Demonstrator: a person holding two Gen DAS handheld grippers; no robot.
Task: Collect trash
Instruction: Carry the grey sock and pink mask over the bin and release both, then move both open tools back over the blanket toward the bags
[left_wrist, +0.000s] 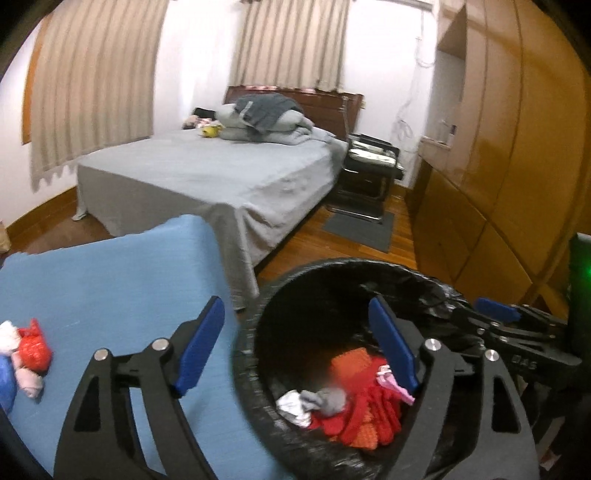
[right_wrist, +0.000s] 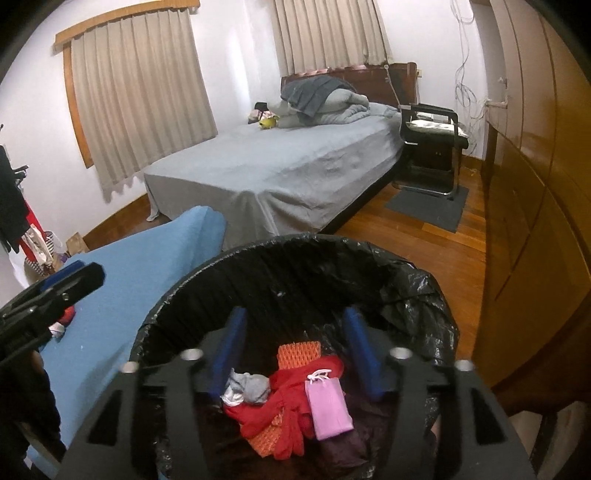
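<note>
Claws, left (left_wrist: 295, 347) and right (right_wrist: 293, 350), gape empty above bin (right_wrist: 258, 258).

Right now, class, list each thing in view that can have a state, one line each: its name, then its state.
Left hand-held gripper: open, empty.
Right hand-held gripper: open, empty, over the bin.
Trash bin: uncovered, black liner in, partly filled.
Pink paper bag: lying in the bin on the red trash.
Red bundle: still on the blue cloth, uncollected.
Curtains: drawn shut.
Bed: sheet on, bedding piled at its head.
</note>
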